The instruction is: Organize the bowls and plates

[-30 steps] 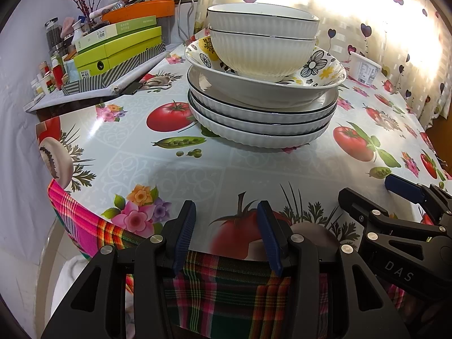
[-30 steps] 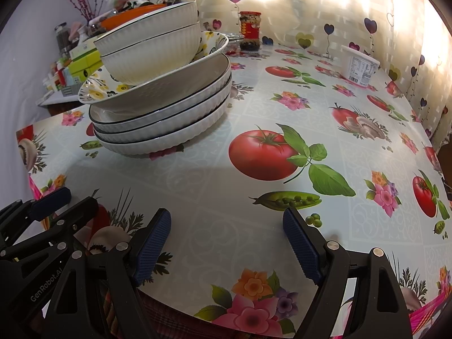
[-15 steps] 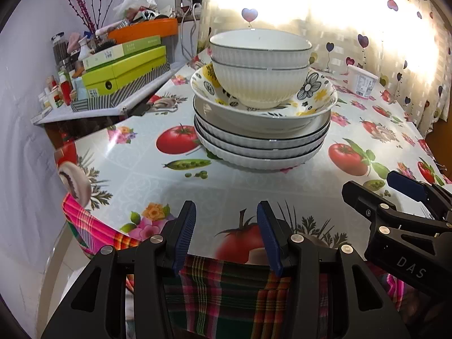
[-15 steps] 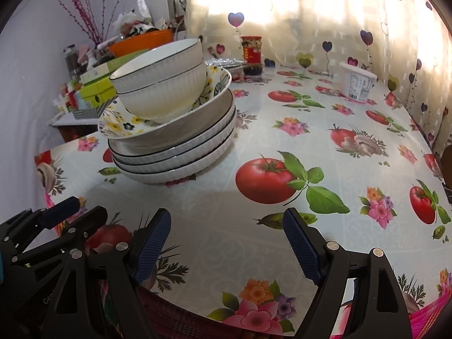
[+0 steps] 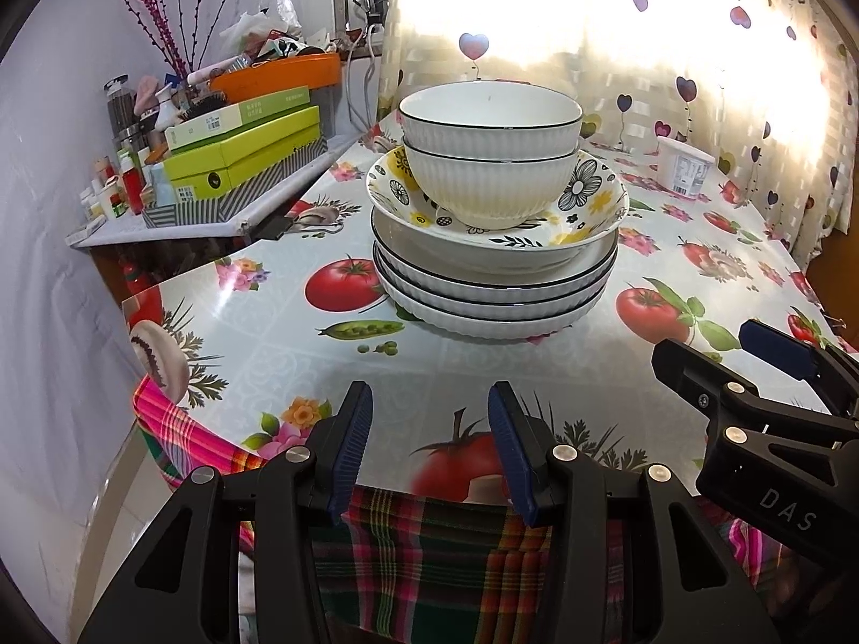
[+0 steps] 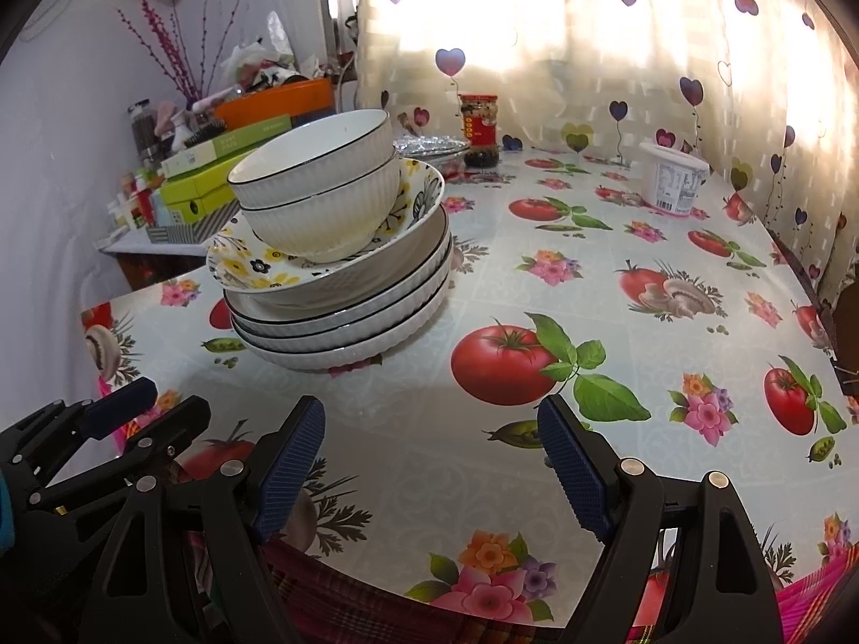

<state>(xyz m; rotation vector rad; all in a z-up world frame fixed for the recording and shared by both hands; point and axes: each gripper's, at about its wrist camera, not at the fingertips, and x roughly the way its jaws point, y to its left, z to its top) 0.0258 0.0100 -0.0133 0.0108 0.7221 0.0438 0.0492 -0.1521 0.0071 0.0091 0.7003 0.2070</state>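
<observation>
Starting at the near table edge, the left gripper (image 5: 429, 445) hangs over the tablecloth hem with its jaws parted to a moderate gap and nothing between the blue pads. The right gripper (image 6: 429, 461) sits just beside it, to its right, jaws spread wider and likewise empty.

Ahead of both, on the fruit-print tablecloth (image 6: 537, 279), stands the single stack: three white ribbed plates (image 5: 494, 290) at the bottom, a flower-patterned plate (image 5: 585, 198) on top of them, and two nested white ribbed bowls (image 5: 491, 155) uppermost.

The stack lies straight ahead of the left jaws and ahead-left of the right jaws, well apart from both. The stack's axis is vertical; rims are level. Judgement: the left gripper is better aligned for the top bowl rim, and either jaw gap clears that thin rim.

Beyond, a white tub (image 6: 674, 180) and a red-lidded jar (image 6: 479, 131) stand near the curtain.
</observation>
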